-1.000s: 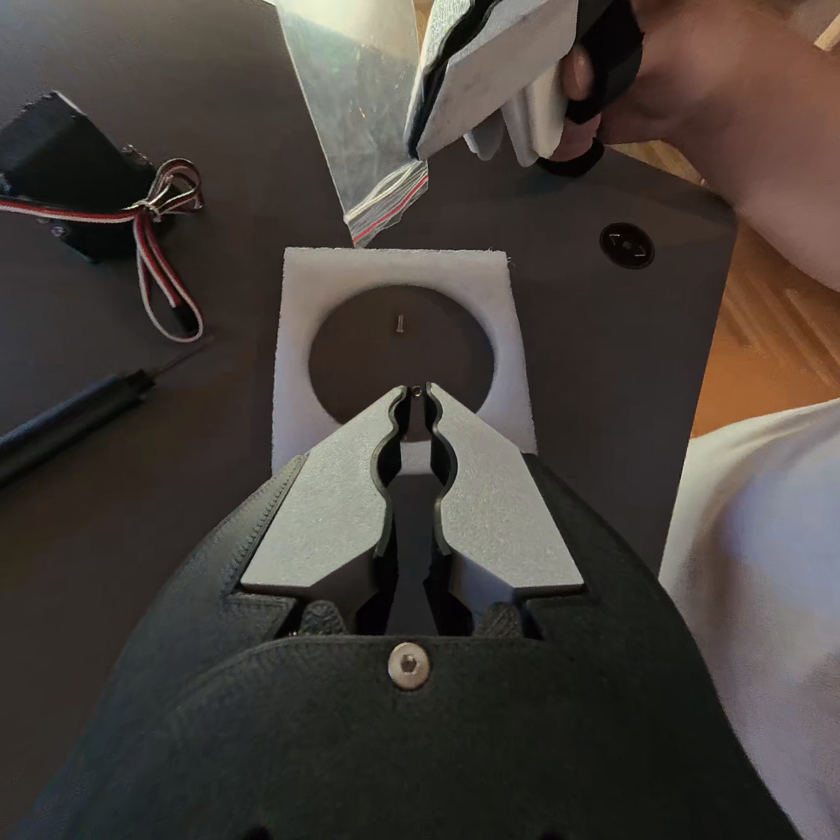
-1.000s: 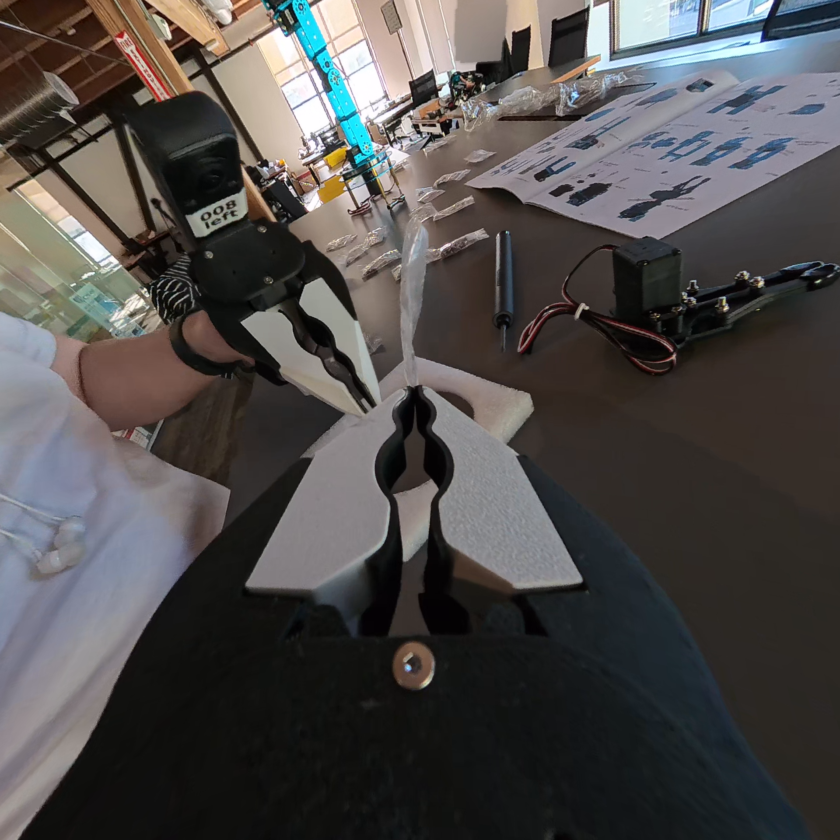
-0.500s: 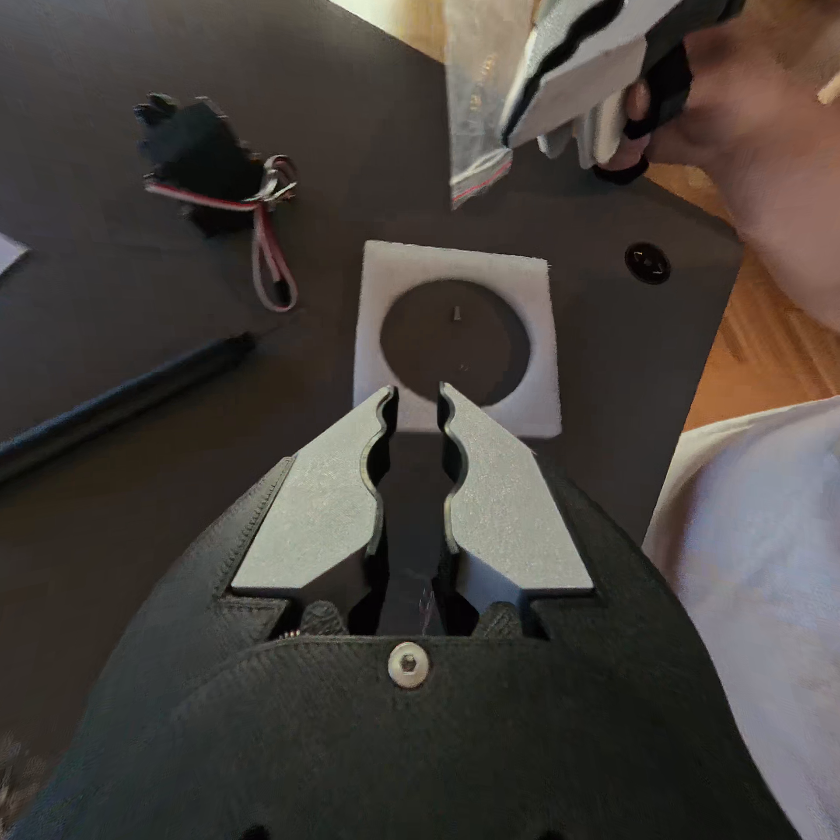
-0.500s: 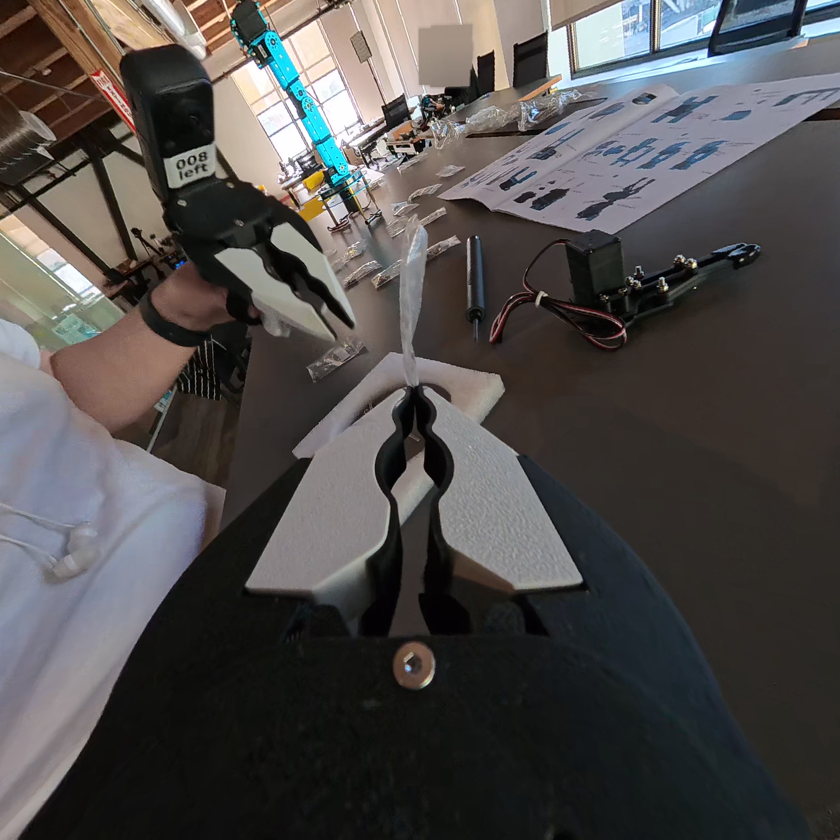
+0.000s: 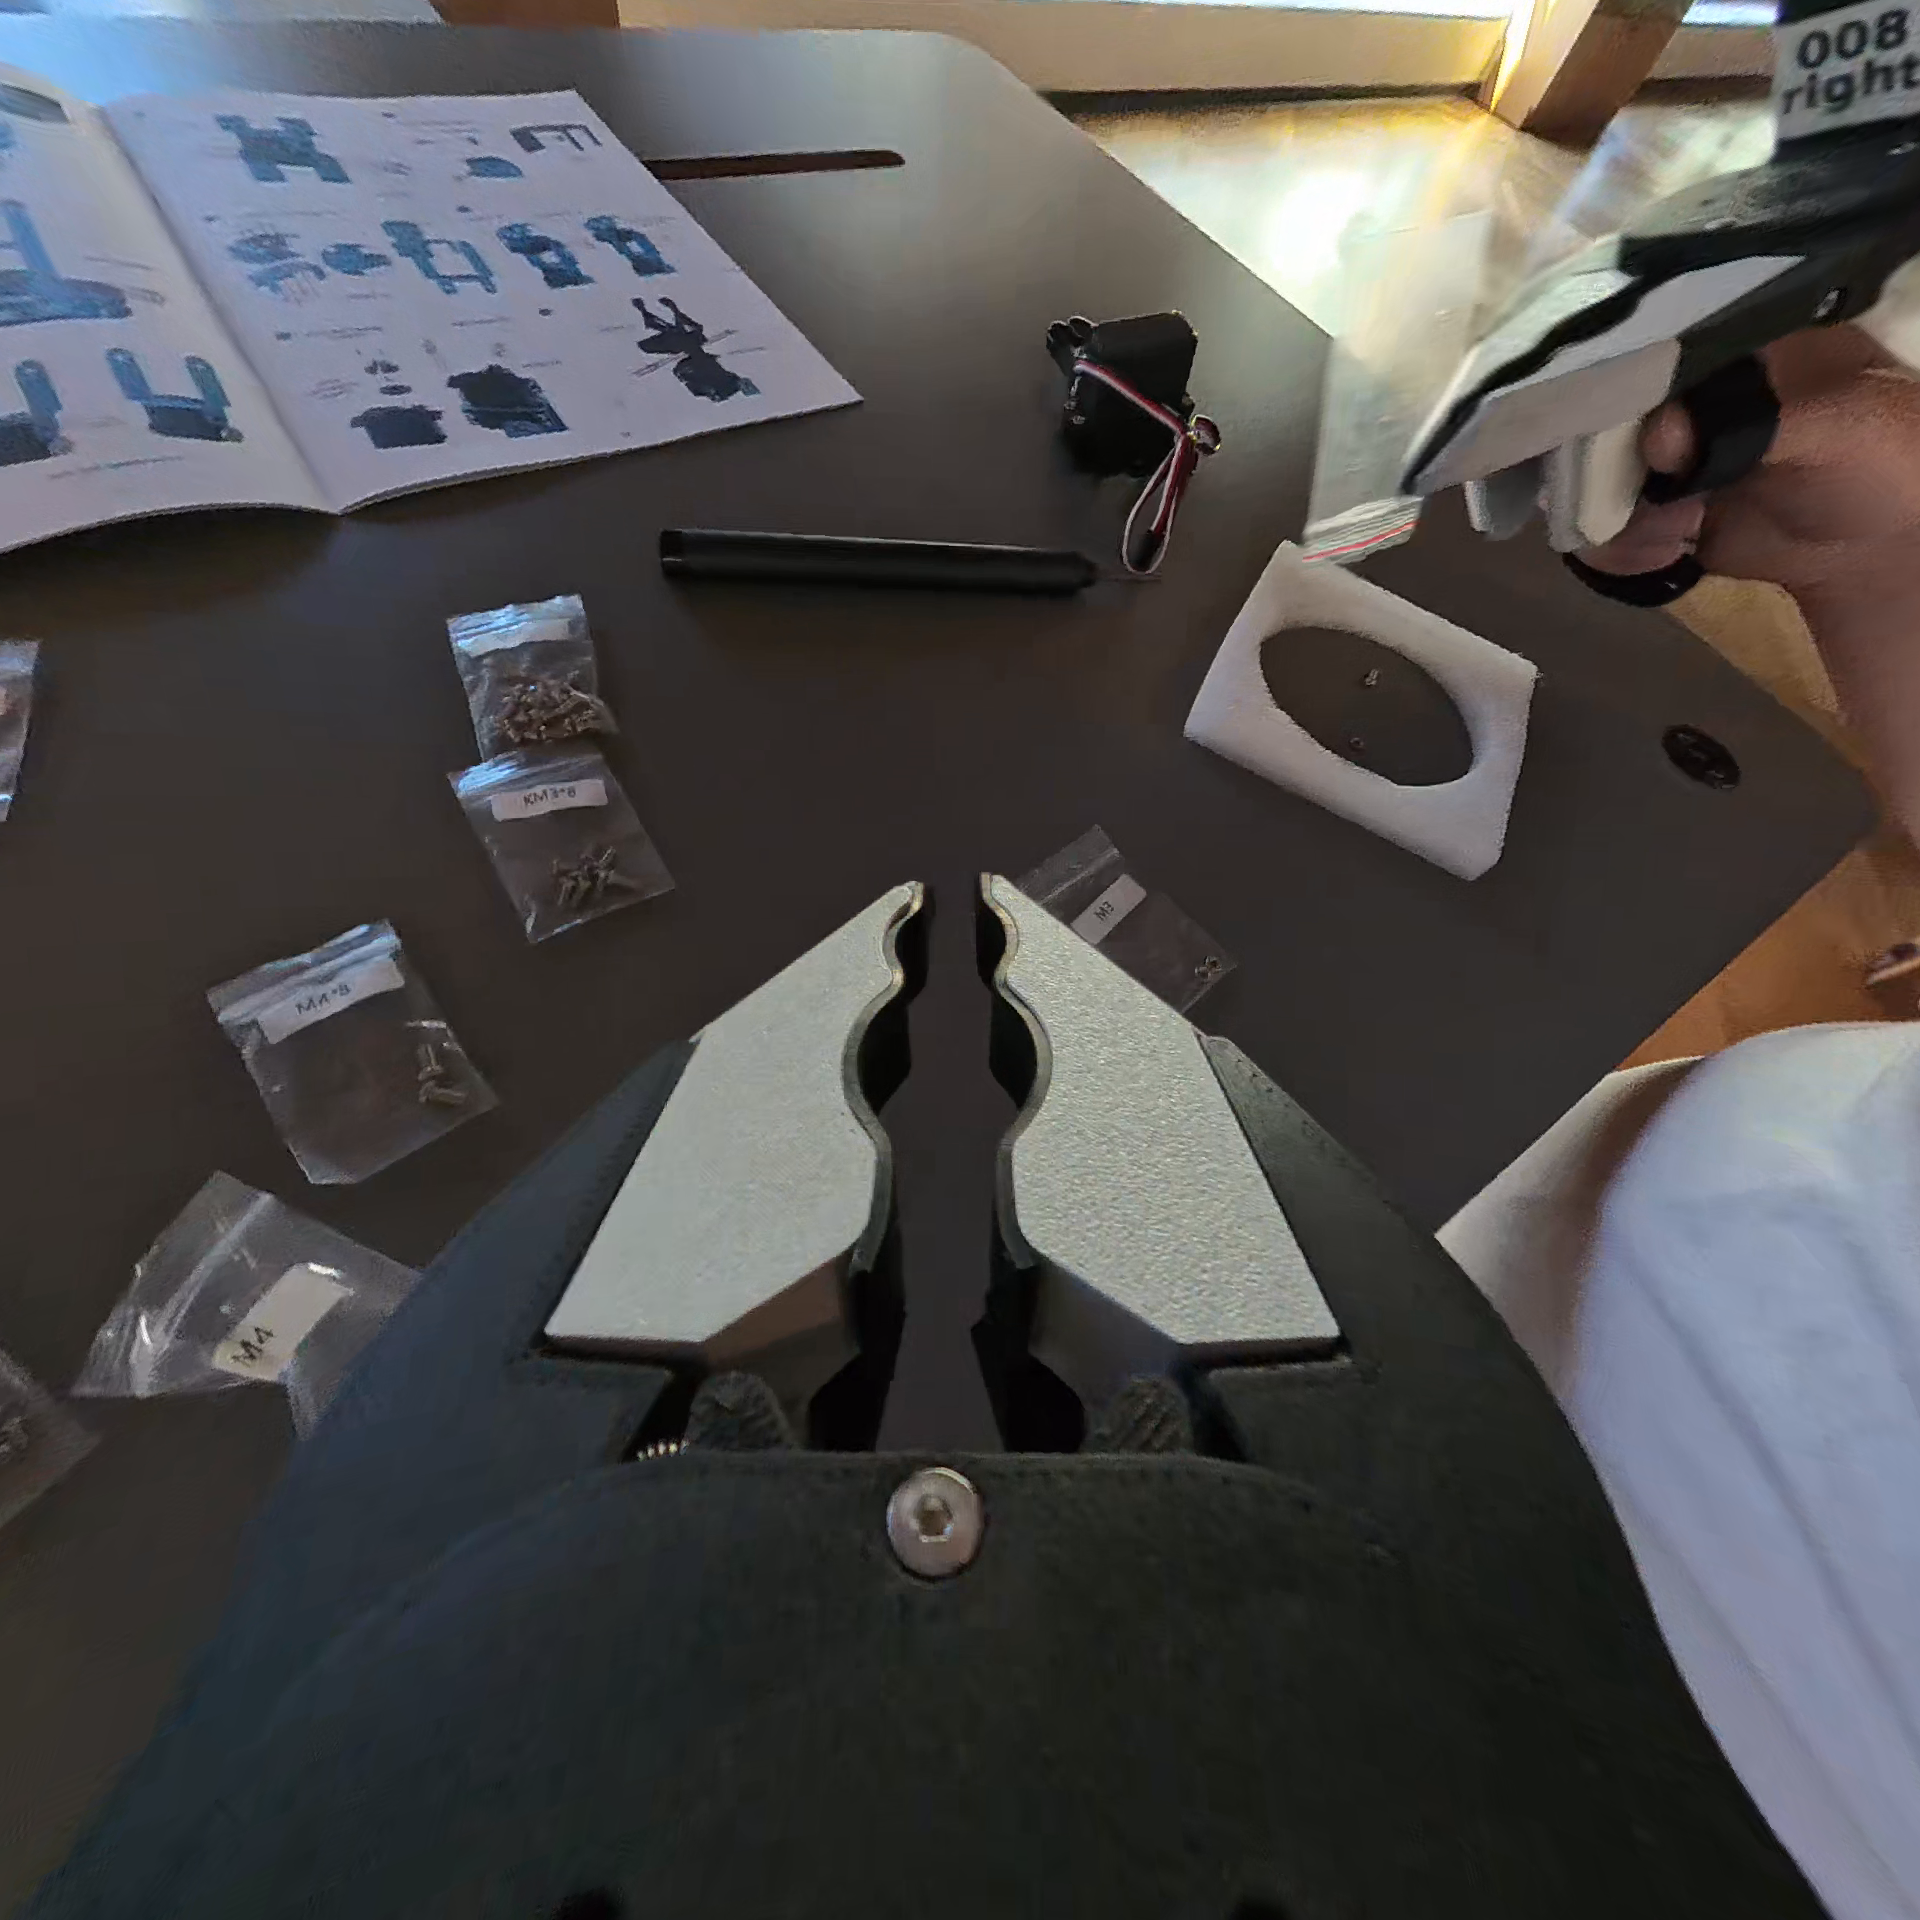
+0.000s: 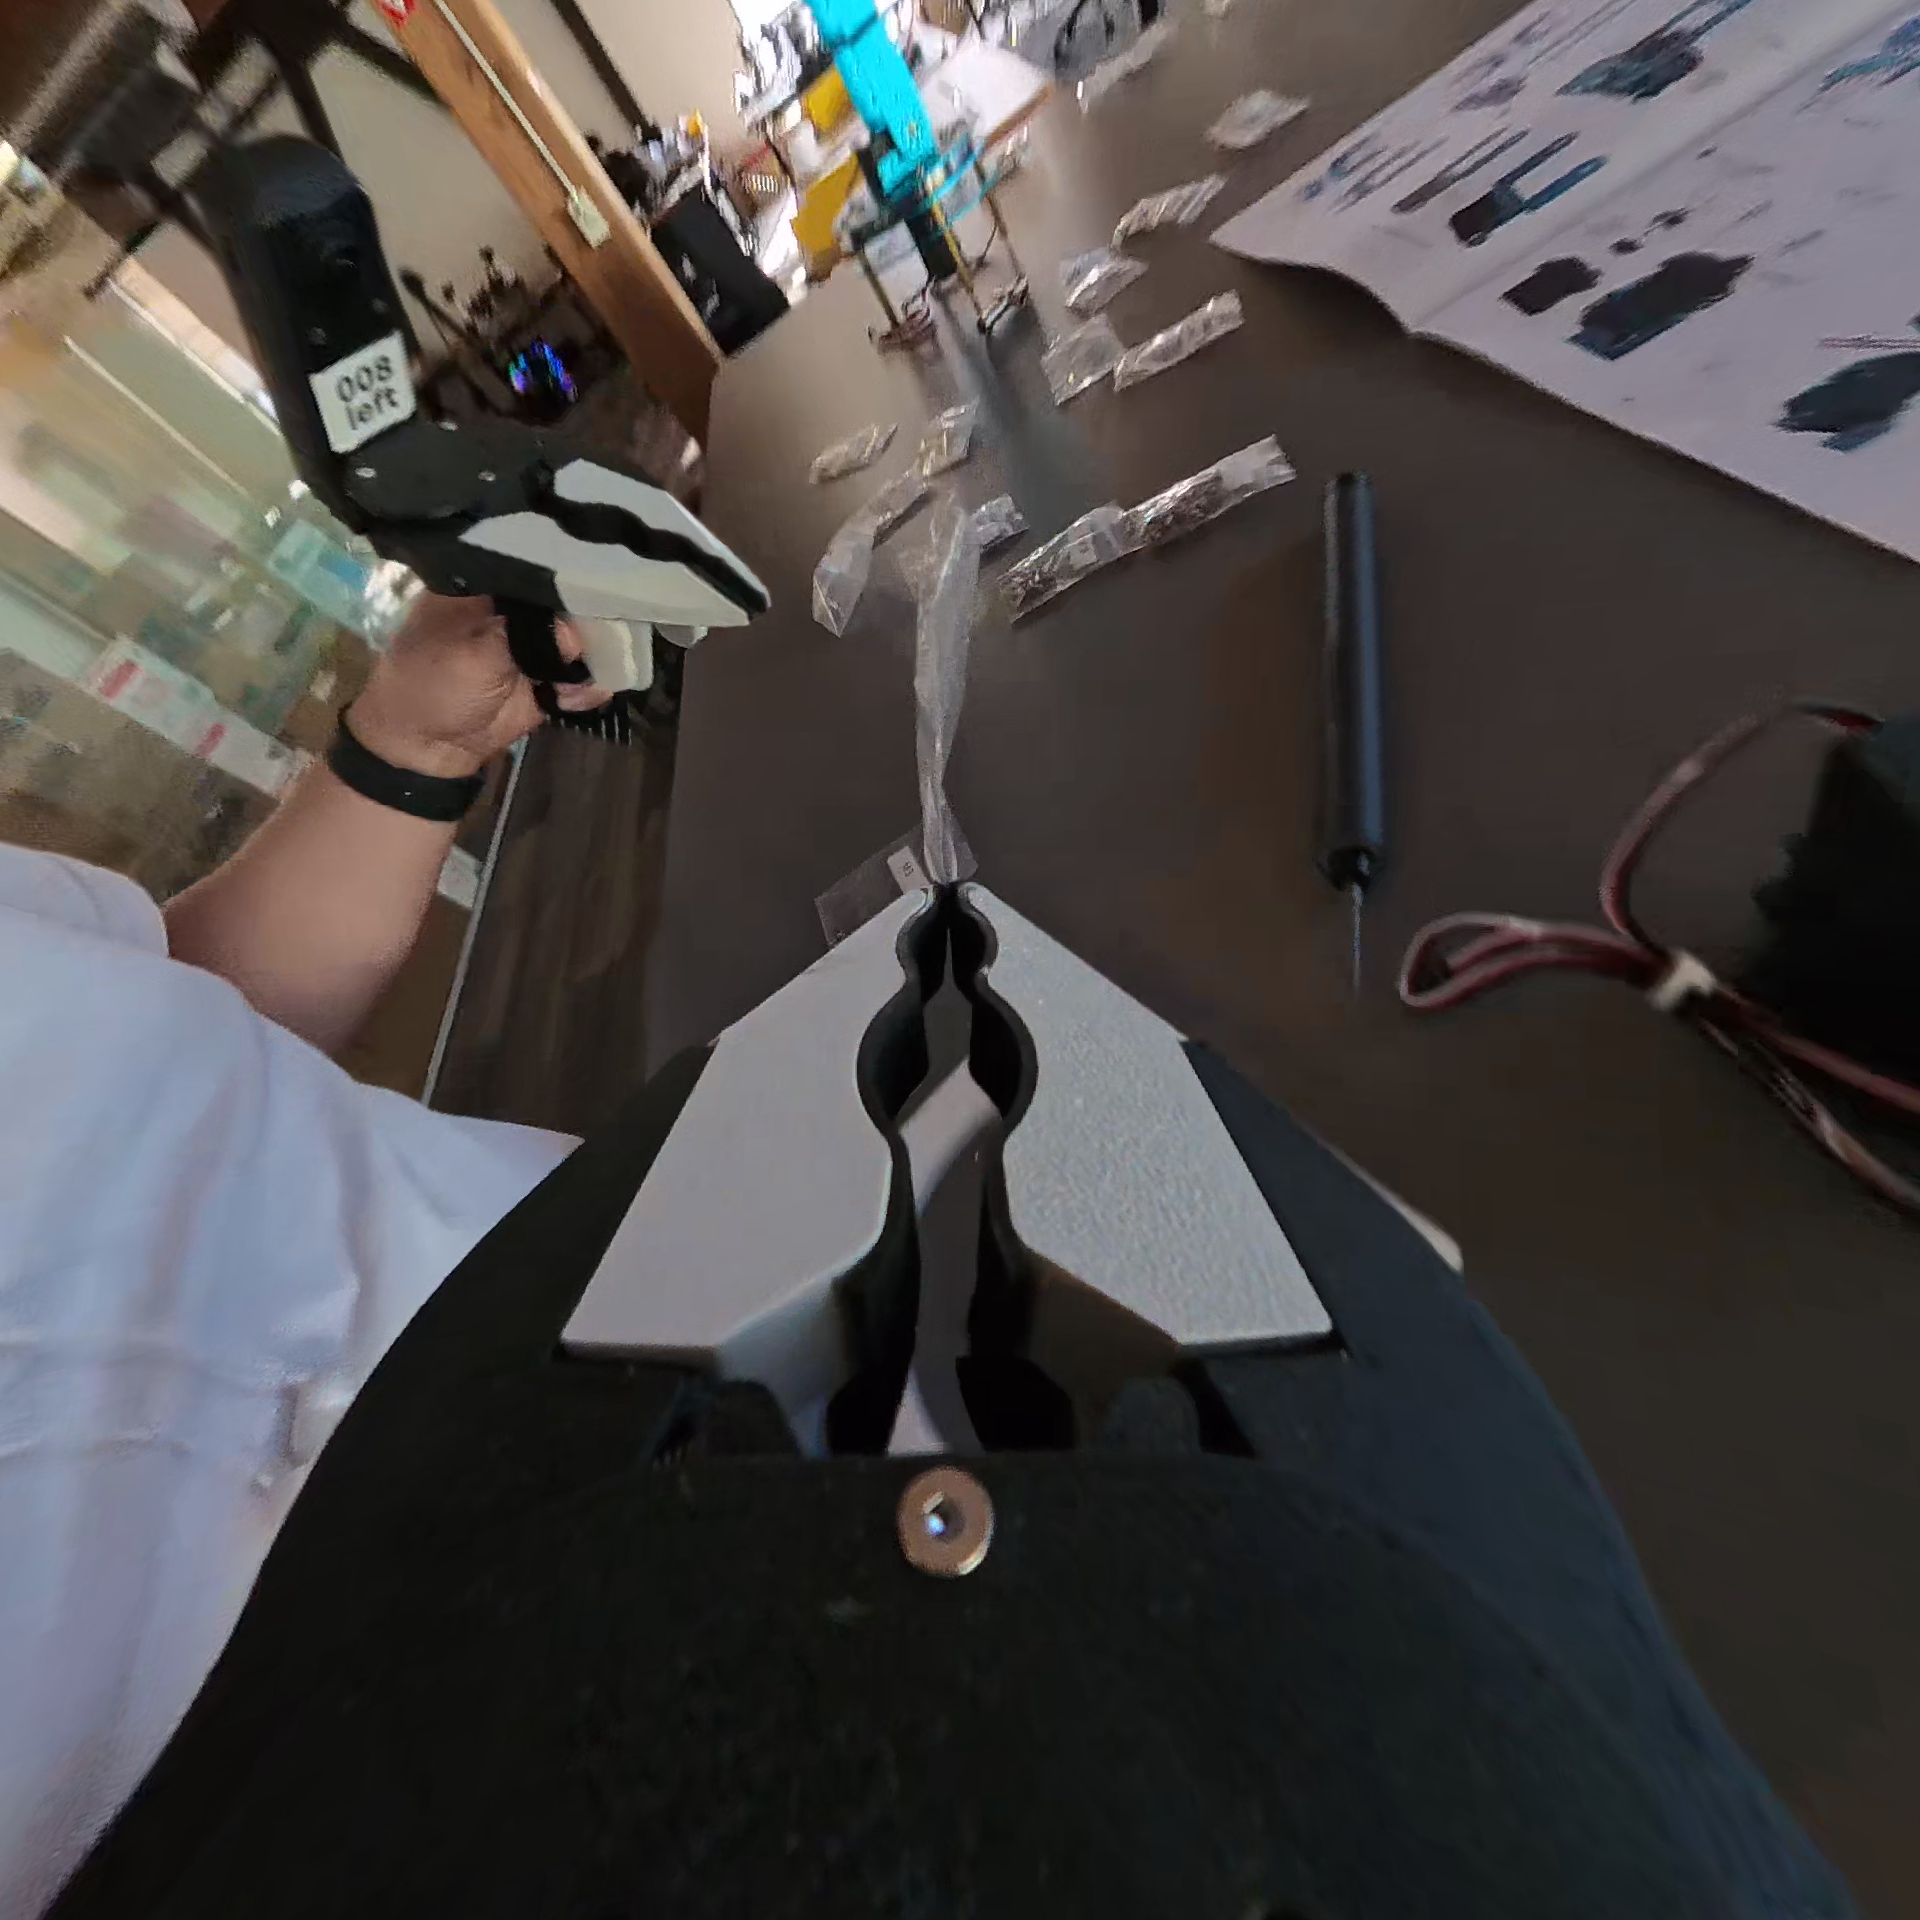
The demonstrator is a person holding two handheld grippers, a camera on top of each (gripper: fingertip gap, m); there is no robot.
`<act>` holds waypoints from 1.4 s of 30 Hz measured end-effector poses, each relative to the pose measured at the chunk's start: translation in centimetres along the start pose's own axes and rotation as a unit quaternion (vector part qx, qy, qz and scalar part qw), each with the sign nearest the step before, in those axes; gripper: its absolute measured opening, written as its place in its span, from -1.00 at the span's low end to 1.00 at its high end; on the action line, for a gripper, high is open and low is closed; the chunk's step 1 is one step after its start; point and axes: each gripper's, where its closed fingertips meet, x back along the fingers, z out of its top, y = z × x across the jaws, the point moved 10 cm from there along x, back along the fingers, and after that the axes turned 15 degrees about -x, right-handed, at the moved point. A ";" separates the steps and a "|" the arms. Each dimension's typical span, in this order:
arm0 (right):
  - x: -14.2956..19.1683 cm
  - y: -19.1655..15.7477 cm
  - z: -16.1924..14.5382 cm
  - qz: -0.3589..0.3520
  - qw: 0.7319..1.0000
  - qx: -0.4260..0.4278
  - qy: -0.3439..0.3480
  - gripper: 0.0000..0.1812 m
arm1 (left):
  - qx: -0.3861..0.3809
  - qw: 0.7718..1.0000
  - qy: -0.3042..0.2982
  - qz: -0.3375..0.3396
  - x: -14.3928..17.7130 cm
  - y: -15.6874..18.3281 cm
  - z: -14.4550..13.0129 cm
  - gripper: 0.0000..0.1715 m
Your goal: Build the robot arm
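My left gripper (image 5: 951,894) hovers above the dark table (image 5: 935,727) with a narrow gap between its fingertips and nothing in it. A small labelled clear bag (image 5: 1132,935) lies just right of its tips. A white foam square with a round hole (image 5: 1475,821) lies farther right, with two tiny screws (image 5: 1371,677) inside the hole. My right gripper (image 6: 948,888) is shut on a clear zip bag (image 6: 935,707) that sticks out from its tips. It shows in the left wrist view (image 5: 1423,483) above the foam, holding the bag (image 5: 1361,416). The left gripper shows in the right wrist view (image 6: 753,603).
A black screwdriver (image 5: 873,561), a black servo with red-white wires (image 5: 1127,395) and an open booklet (image 5: 416,291) lie farther back. Several small bags of screws (image 5: 566,842) lie to the left. The table's edge (image 5: 1766,904) runs close on the right, beside a person's white sleeve (image 5: 1714,1351). Some 20 cm of space lies between my two pairs of fingers.
My left gripper opened over the foam hole, left a small screw there, then drew back and swung left, its jaws narrowing again. My right gripper stayed shut on the bag.
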 end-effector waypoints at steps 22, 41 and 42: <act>-1.4 2.3 0.6 -0.172 0.983 0.057 -0.014 -0.81 | 0.003 0.999 -0.038 -0.039 0.2 -1.2 -2.1 -0.93; 7.0 3.3 -3.0 -0.491 0.783 0.182 0.337 -0.52 | -0.038 0.965 0.216 -0.141 -2.3 -7.9 1.3 -0.60; 7.2 3.4 -3.1 -0.507 0.772 0.184 0.335 -0.49 | -0.035 0.963 0.216 -0.160 -3.0 -7.8 1.5 -0.60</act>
